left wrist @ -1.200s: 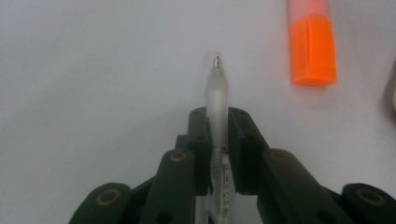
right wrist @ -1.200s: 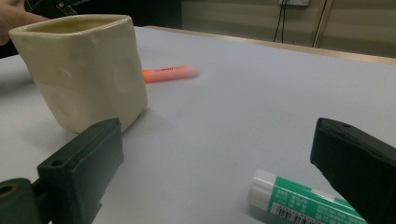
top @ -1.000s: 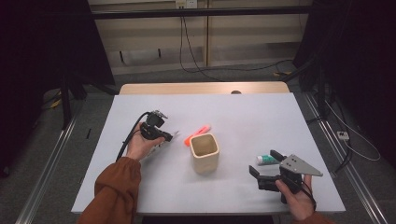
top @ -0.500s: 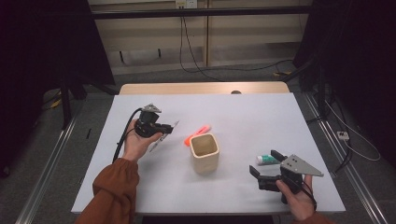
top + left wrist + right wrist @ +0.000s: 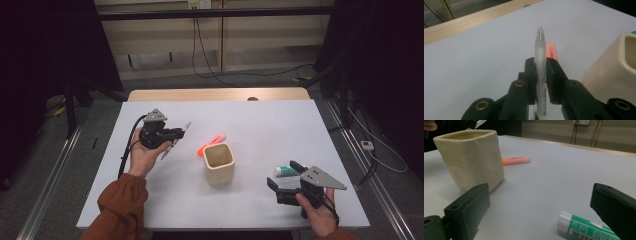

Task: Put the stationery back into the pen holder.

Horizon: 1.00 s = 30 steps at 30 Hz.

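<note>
Item: left tongs [image 5: 541,65] are pinching a frosted pen [image 5: 540,53], carrying it above the worktop [image 5: 280,125]. Next, likely: lowering it into the cream cup [image 5: 219,162]. Right tongs [image 5: 541,205] are spread beside a glue stick [image 5: 586,228].

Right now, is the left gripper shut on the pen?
Yes. The left gripper is shut on the pen, pads pressing its barrel.

The left gripper [image 5: 541,72] has its 2 black jaws clamped on a frosted pen [image 5: 540,53], whose clear tip points away over the white table [image 5: 479,55]. Just behind the right jaw lies an orange marker [image 5: 551,51], its print too blurred to read. A cream cup [image 5: 616,72] stands at the right edge, and a wooden strip [image 5: 469,22] borders the table's far side.
</note>
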{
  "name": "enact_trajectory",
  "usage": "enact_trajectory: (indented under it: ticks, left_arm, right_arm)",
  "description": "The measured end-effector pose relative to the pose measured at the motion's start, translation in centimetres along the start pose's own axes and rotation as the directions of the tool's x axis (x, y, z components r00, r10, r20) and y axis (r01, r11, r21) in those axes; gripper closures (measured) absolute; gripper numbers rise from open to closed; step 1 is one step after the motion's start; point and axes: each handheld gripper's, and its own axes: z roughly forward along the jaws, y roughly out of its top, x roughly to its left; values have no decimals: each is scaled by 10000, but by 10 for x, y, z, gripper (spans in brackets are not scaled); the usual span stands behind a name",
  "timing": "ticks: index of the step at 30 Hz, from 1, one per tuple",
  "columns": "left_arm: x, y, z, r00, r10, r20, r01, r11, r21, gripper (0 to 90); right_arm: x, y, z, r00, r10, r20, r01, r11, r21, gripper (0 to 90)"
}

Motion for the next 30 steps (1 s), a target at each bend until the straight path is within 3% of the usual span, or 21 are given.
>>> enact_trajectory:
  ticks: [13, 30]
  left_arm:
    - [-7, 6, -11, 10000, 69, -38, -72, 9943, -1068, 804]
    - [-24, 20, -29, 9997, 131, 192, -79, 9684, -2492, 803]
  right_arm:
    - [0, 0, 1, 10000, -14, -27, 14, 10000, -9, 24]
    - [0, -1, -2, 10000, 0, -55, 0, 10000, -31, 24]
